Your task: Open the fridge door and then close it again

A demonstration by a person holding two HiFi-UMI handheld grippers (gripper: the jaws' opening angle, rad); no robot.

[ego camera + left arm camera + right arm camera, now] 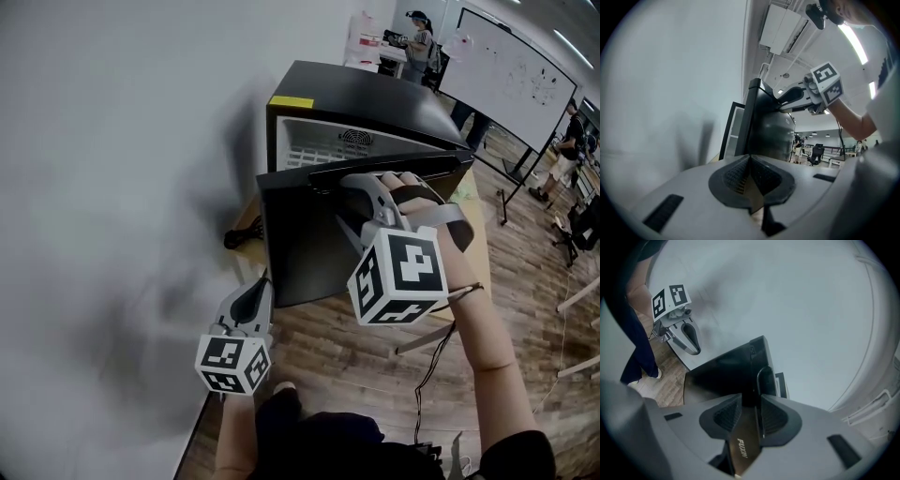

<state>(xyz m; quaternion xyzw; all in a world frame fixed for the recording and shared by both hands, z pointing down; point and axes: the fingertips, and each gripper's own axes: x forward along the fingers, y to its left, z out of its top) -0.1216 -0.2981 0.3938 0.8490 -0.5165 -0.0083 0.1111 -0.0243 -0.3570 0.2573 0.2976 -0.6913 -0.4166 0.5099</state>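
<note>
A small black fridge (366, 94) stands on a low table, its door (309, 244) swung partly out so that the white inside (319, 145) shows. My right gripper (361, 183) reaches over the door's top edge. In the right gripper view the door's edge (726, 371) fills the gap between the right gripper's (751, 401) pads, beside the curved handle (765, 376). My left gripper (261, 286) hangs low and to the left of the fridge, apart from it. Seen in its own view, the left gripper (750, 157) is shut with nothing in it, and the door (771, 136) stands ahead.
A plain white wall runs close along the left. A black plug and cable (239, 236) lie at the fridge's left foot. The wooden table (483, 234) juts out on the right, over plank flooring. A whiteboard (511, 66) and people stand far back.
</note>
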